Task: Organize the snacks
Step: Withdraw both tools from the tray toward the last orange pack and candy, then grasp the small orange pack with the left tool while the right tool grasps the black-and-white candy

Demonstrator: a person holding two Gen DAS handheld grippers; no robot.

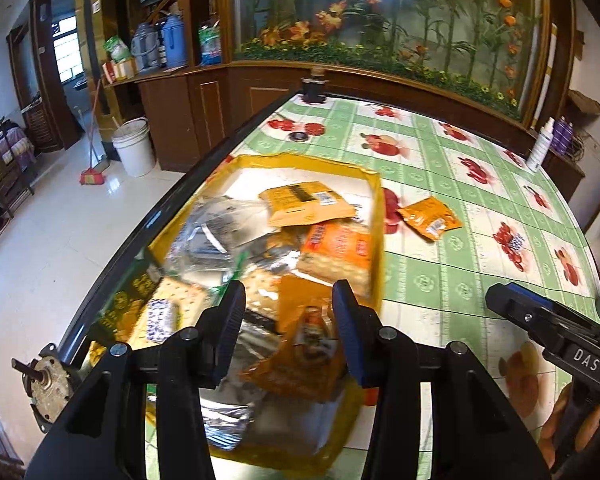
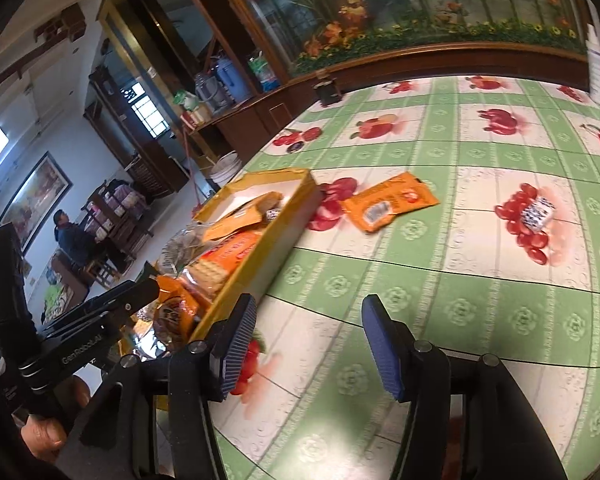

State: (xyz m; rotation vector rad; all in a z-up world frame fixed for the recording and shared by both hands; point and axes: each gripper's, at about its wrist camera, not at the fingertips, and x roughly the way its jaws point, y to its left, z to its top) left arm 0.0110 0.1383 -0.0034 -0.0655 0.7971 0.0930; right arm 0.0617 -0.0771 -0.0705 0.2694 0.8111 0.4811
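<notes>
Counter (image 1: 440,280) covered in glossy printed oilcloth. Yellow cardboard tray (image 1: 376,216), matt. Inside the tray, crinkled silver foil packets (image 1: 224,420) and clear plastic wrappers (image 1: 216,236). Beside the tray, shiny orange sachet (image 2: 388,202). Ribbed blue rubbery fingers (image 2: 240,344).

Black frames, ribbed blue fingers (image 2: 239,346)

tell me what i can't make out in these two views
- Left wrist: bottom of the yellow box is hidden by piled packets; packet print is motion-blurred.
- Right wrist: small blue-and-white packet is too small to read.
- Right wrist: white bottle is cut off by the edge.
</notes>
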